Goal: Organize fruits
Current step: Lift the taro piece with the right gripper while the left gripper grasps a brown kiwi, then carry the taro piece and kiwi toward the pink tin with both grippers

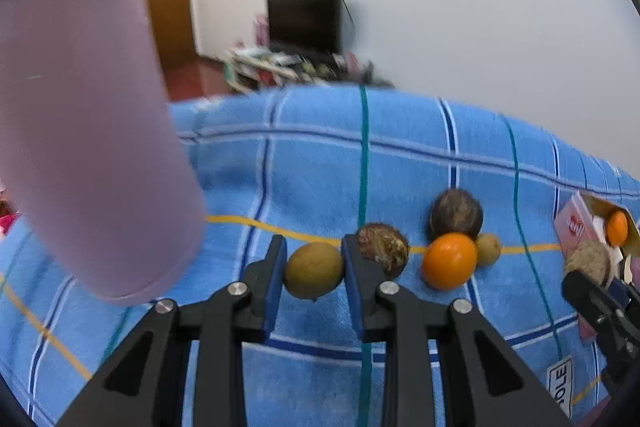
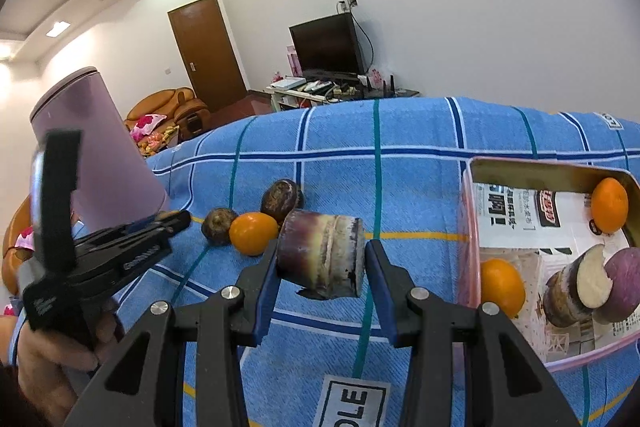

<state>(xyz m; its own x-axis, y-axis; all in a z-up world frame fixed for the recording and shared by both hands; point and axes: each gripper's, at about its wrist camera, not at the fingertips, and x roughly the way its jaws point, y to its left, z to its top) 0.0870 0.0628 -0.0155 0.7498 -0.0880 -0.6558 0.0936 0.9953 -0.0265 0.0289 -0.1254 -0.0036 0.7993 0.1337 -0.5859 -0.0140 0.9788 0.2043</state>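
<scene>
My left gripper (image 1: 314,269) is shut on an olive-brown round fruit (image 1: 314,270) just above the blue checked cloth (image 1: 320,167). Beside it lie a rough brown fruit (image 1: 384,245), a dark round fruit (image 1: 456,214), an orange (image 1: 449,261) and a small brown fruit (image 1: 489,249). My right gripper (image 2: 320,269) is shut on a purple sugarcane piece (image 2: 322,253) held above the cloth, left of the pink tin box (image 2: 468,227). The box holds two oranges (image 2: 609,205) (image 2: 502,287) and cut cane pieces (image 2: 580,287). The left gripper also shows in the right wrist view (image 2: 176,219).
A tall mauve cylinder (image 1: 80,107) stands at the left on the cloth, close to my left gripper; it also shows in the right wrist view (image 2: 96,155). A white label (image 2: 354,403) is sewn on the cloth's near edge. A TV, a door and a sofa are behind.
</scene>
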